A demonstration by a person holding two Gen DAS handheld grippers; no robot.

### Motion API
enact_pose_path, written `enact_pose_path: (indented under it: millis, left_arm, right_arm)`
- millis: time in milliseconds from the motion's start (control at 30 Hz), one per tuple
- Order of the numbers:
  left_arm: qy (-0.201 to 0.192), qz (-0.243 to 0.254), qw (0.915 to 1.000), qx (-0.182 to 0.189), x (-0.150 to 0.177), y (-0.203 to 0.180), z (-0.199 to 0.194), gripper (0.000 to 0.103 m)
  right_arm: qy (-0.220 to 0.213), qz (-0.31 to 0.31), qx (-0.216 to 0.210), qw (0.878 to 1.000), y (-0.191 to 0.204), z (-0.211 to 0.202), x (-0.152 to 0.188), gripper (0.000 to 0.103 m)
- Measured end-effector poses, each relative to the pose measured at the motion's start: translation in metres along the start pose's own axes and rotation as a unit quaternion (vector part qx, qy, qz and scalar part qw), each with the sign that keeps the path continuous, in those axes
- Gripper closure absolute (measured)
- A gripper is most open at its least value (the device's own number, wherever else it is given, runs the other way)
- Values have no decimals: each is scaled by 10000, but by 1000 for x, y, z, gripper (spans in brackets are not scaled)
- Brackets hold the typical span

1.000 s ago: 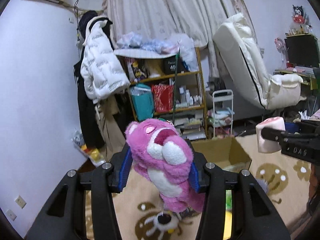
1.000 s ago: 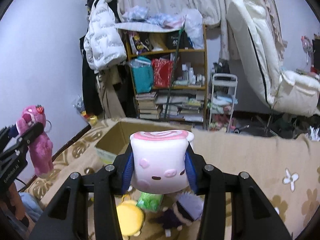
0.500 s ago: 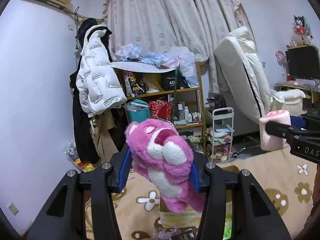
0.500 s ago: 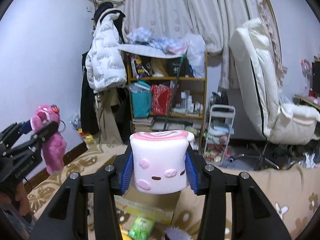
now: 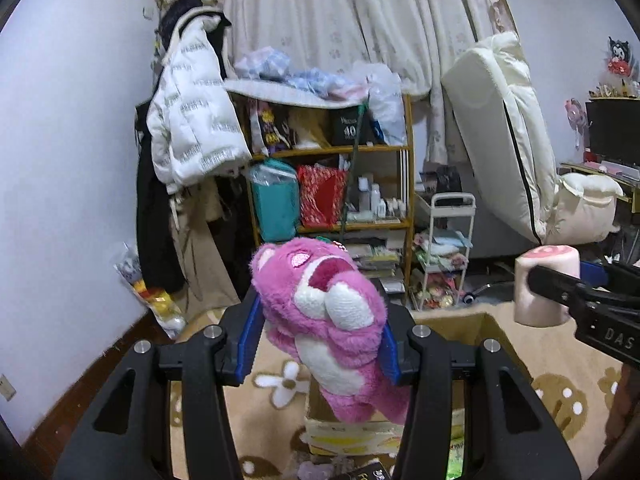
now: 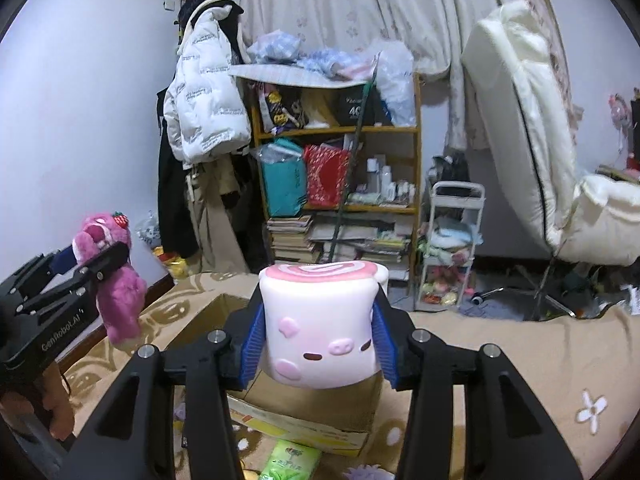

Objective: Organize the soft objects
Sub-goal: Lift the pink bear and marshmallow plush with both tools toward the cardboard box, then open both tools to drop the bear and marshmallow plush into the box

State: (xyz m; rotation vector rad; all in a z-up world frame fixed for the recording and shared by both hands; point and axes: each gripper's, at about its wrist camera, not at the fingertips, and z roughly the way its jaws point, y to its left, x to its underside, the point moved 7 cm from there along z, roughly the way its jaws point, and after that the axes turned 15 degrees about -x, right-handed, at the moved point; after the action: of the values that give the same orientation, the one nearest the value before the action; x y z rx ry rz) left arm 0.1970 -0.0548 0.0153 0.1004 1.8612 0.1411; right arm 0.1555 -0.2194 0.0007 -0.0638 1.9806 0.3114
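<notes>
A fluffy pink bear with a white muzzle and belly hangs in the air, and my left gripper is shut on its head and shoulders. In the right wrist view the same bear and left gripper show at the left. My right gripper holds a white-and-pink pig roll plush; its jaws are opening slightly while the blue pads still press the plush's sides. Both toys hover over an open cardboard box on the beige flowered rug. From the left wrist view the plush is at the right.
Small toys and a green packet lie on the rug in front of the box. Behind stand a cluttered wooden shelf, a white trolley, hanging coats and a tilted white recliner.
Both grippers have carried their toys forward and slightly down toward the box, which now sits right beneath them. The bear and the pig plush stay gripped.
</notes>
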Motion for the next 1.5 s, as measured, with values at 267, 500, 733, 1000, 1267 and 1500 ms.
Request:
enact_pose_path:
  millis: [267,500,733,1000,1267,1500]
  left_arm:
    - [461,164,9986,203,30,-23,28,54]
    - [677,355,9966,313,46,-35,39,53]
    - [870,379,9945,445,55,-42,44,43]
    - [922,506,9940,302,57,-39,40,23]
    - [1117,483,9924,-205,54,-8,38,13]
    - [1259,292,9913,-266,42,26,22,11]
  right_arm:
    - [107,258,-343,9990,-12,31,22,52]
    - [306,331,-405,9982,-23,47,39,48]
    - [510,557,-440,9962,-32,55,49,46]
    - [597,507,-360,9963,-31,55,54,42]
    - [819,431,-439,9947,-22,58,60,22]
    - [620,380,-423,9965,-9,36,47,8]
